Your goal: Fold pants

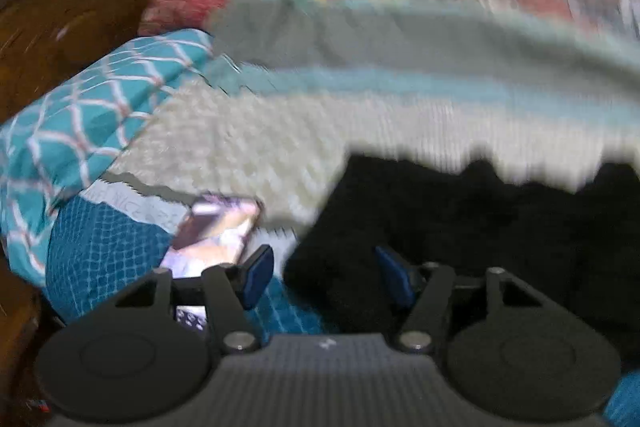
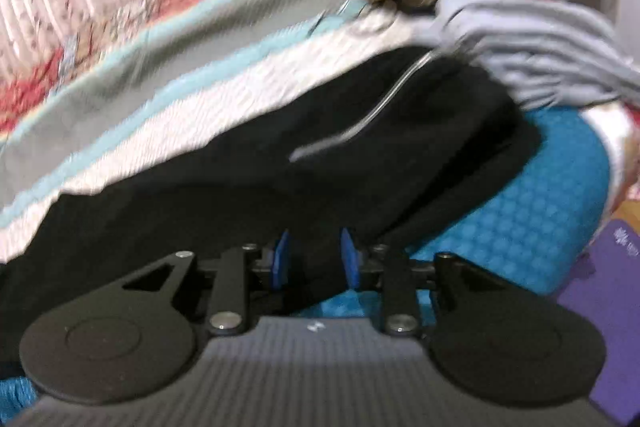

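A: While both views are blurred, where are the black pants (image 2: 248, 163)?

B: Bunched on the teal bed cover (image 2: 532, 211), just ahead of both tools. The left hand-held gripper (image 1: 324, 275) has its jaws well apart, nothing between them; the right hand-held gripper (image 2: 314, 259) stands narrowly apart over the near edge, not pinching.

A: So which step?

B: Probably between folds. Next needs fresh grips on an edge.

Soft indoor light; both fisheye views motion-blurred, dark vignetted corners, edges bent.
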Action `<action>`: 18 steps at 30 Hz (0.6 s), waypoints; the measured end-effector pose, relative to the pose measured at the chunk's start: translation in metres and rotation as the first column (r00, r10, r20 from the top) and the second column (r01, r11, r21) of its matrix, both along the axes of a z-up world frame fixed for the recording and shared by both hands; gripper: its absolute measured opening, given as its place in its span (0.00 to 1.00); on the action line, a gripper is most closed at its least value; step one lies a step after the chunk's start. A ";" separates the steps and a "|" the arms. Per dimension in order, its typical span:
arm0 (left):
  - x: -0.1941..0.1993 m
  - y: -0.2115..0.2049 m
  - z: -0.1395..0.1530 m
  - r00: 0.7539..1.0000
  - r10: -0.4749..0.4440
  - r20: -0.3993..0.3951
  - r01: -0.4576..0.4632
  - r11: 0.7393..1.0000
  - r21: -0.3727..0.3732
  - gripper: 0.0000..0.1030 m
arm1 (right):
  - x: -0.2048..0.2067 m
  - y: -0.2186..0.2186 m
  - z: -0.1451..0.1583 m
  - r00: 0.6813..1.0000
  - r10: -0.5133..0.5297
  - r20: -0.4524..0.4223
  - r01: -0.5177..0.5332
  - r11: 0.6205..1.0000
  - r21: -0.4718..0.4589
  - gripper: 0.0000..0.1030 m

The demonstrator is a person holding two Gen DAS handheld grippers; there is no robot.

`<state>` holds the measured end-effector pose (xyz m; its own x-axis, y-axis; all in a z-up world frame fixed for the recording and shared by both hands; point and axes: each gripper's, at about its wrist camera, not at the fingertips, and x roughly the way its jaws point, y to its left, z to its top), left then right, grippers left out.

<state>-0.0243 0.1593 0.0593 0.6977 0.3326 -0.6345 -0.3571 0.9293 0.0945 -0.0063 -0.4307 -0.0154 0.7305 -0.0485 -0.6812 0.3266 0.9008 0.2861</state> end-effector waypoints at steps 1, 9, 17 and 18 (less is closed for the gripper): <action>-0.003 0.004 0.009 0.999 0.028 0.046 -0.028 1.000 -0.012 0.56 | -0.005 -0.009 0.005 0.999 -0.026 0.025 0.026 1.000 0.004 0.31; 0.036 -0.017 0.020 0.995 -0.022 0.100 0.019 0.999 0.028 0.56 | -0.019 -0.070 0.004 0.946 -0.303 0.118 0.302 0.953 0.020 0.47; 0.083 -0.071 -0.026 0.989 -0.145 -0.021 0.145 0.989 0.017 0.56 | 0.017 -0.096 -0.017 0.943 -0.331 0.034 0.322 0.933 0.163 0.26; 0.086 -0.074 -0.033 0.989 -0.140 -0.049 0.141 0.990 0.013 0.56 | 0.022 -0.092 -0.014 0.946 -0.324 0.031 0.317 0.939 0.135 0.12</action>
